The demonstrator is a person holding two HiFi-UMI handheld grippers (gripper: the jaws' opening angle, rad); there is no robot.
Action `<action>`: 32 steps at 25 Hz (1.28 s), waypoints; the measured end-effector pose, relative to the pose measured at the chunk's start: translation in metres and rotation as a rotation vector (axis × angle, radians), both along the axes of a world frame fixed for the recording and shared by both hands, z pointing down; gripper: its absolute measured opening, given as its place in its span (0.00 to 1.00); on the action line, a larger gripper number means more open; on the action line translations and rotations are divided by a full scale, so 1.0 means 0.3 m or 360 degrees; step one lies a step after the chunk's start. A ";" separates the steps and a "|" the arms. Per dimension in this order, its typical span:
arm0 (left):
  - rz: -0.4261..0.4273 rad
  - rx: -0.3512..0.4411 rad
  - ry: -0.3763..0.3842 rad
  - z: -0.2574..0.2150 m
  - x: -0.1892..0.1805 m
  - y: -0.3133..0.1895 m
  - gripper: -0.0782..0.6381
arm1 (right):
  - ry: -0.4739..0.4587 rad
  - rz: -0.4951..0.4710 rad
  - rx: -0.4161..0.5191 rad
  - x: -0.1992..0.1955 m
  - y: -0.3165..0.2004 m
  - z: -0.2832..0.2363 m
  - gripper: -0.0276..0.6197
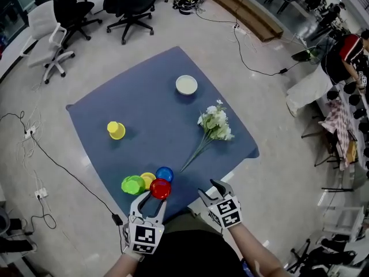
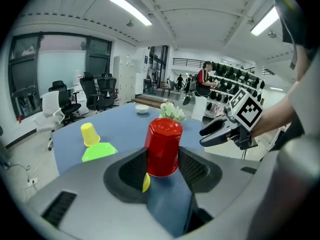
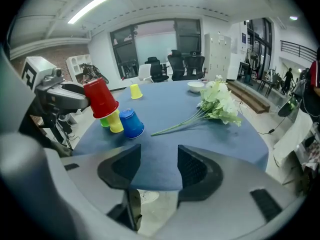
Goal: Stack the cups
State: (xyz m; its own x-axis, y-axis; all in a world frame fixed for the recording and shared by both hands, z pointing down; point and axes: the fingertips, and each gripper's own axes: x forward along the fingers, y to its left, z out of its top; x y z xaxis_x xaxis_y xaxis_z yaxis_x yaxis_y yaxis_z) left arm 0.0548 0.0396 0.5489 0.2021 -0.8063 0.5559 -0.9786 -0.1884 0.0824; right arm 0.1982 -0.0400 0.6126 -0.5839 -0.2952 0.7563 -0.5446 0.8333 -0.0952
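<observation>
Early: left tongs grip red cup, right tongs released; green cup, yellow cup, blue cup grouped at worktop's near edge.

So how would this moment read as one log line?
left gripper: grips inverted red cup | right gripper: open, empty | blue cup: on cloth

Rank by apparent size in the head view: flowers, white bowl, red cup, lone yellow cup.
1. flowers
2. white bowl and red cup: alike; the red cup is nearer the camera
3. lone yellow cup
</observation>
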 end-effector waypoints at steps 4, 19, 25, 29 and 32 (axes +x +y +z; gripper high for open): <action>-0.0061 -0.0019 -0.0024 0.039 -0.006 -0.012 0.38 | 0.0011 -0.0017 -0.0009 -0.004 -0.006 0.005 0.41; -0.0246 -0.0076 0.0026 0.099 -0.048 -0.055 0.38 | 0.0034 -0.0040 -0.0013 -0.009 -0.050 -0.002 0.41; -0.0219 -0.0088 0.0030 0.098 -0.028 -0.033 0.38 | 0.0024 -0.0046 -0.0007 -0.006 -0.053 -0.001 0.41; -0.0198 -0.0084 0.0057 0.088 -0.016 -0.007 0.38 | 0.0019 -0.0043 -0.0003 -0.014 -0.042 -0.007 0.41; -0.0164 -0.0083 0.0065 0.079 -0.007 0.010 0.38 | 0.0002 -0.0039 0.0005 -0.025 -0.036 -0.019 0.41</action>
